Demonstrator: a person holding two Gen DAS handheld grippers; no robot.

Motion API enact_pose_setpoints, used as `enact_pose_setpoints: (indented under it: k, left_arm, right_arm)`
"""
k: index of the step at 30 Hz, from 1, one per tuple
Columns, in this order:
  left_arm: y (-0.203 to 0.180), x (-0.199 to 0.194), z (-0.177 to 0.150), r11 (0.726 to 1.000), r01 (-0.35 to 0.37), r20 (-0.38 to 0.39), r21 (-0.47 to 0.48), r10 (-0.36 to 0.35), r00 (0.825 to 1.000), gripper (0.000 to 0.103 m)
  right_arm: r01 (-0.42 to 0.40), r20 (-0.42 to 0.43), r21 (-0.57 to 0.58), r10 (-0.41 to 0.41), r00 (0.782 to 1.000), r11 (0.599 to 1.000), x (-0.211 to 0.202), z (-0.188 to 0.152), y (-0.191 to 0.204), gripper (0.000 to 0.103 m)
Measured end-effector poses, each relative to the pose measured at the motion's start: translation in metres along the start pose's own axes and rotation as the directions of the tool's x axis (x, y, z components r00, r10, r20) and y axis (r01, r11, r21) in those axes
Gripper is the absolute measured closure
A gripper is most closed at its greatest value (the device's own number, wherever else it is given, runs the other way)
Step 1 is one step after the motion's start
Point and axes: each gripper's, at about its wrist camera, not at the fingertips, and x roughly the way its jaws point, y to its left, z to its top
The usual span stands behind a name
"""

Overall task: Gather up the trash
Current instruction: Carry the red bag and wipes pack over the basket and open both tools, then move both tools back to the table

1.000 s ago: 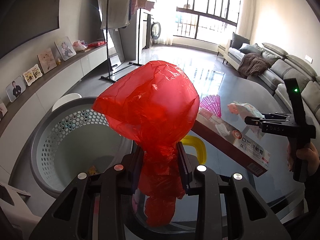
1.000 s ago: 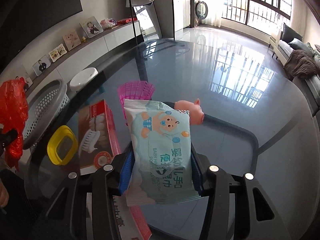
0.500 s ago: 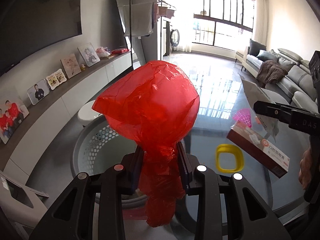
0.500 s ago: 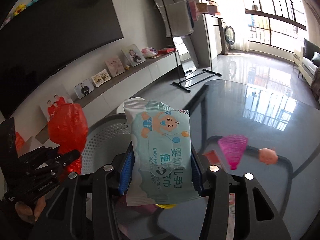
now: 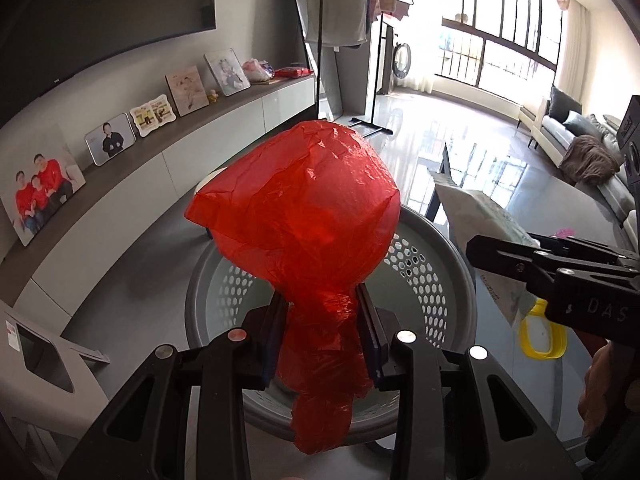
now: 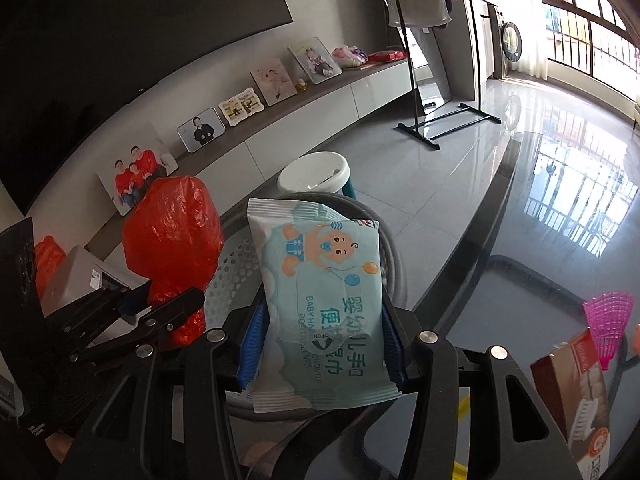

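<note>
- Left gripper [image 5: 322,332]: fingers [image 5: 275,332] are clamped on the twisted neck of a red plastic bag [image 5: 300,216]. The puffed-up part of the bag balloons out above the fingers and a crumpled tail hangs below them.
- Right gripper [image 6: 322,354]: its blue-padded fingers [image 6: 251,344] are squeezed on a pale blue pack of baby wipes [image 6: 320,280], gripping the lower half from both sides. The pack stands upright with the cartoon baby print facing the camera.
- Right behind and below both of those is a grey perforated basket [image 5: 424,280]. In the left wrist view the red bag hangs over its opening; in the right wrist view the wipes pack covers most of its rim.
- The two grippers are close side by side. The right one pokes into the left wrist view from the right edge with the wipes pack sticking up out of it, and the left one with the red bag shows on the left in the right wrist view.
- On the glass worktop [image 6: 540,208], off to the right: a yellow ring-shaped thing [image 5: 542,332], a red-brown toothbrush box [image 6: 576,396] and a pink plastic fan-shaped thing [image 6: 608,320].
- Further out: a white round stool [image 6: 314,172] just past the basket, and a long low shelf [image 5: 168,136] along the wall with framed photos [image 5: 110,144].
</note>
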Motion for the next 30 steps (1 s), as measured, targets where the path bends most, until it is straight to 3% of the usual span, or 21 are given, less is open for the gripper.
enact_pose_setpoints:
  k: [4, 5, 6, 8, 9, 30]
  left_arm:
    - [0.003, -0.001, -0.001, 1.0, -0.013, 0.008, -0.01, 0.013, 1.0, 0.062]
    - [0.004, -0.001, -0.001, 1.0, -0.019, 0.009, -0.011, 0.019, 1.0, 0.052]
    - [0.005, -0.002, -0.001, 1.0, -0.026, 0.014, -0.016, 0.026, 1.0, 0.041]
    - [0.007, -0.003, 0.0, 0.999, -0.035, 0.024, -0.024, 0.036, 0.999, 0.037]
    - [0.007, -0.004, 0.0, 0.999, -0.037, 0.025, -0.028, 0.038, 0.999, 0.035]
    - [0.003, -0.008, -0.006, 0.998, -0.052, 0.015, -0.026, 0.052, 0.999, 0.029]
  right_arm:
    - [0.005, -0.017, -0.021, -0.006, 1.0, 1.0, 0.012, -0.001, 0.002, 0.054]
    - [0.004, -0.02, -0.024, -0.004, 1.0, 1.0, 0.013, -0.001, 0.002, 0.054]
    - [0.002, -0.02, -0.025, -0.002, 1.0, 1.0, 0.014, -0.001, 0.002, 0.049]
    - [0.003, -0.004, -0.023, -0.003, 1.0, 1.0, 0.012, -0.001, 0.0, 0.034]
    - [0.004, 0.006, -0.022, -0.004, 1.0, 1.0, 0.01, -0.002, 0.0, 0.032]
    - [0.031, 0.039, -0.022, -0.03, 0.999, 0.999, -0.01, -0.016, -0.002, 0.032]
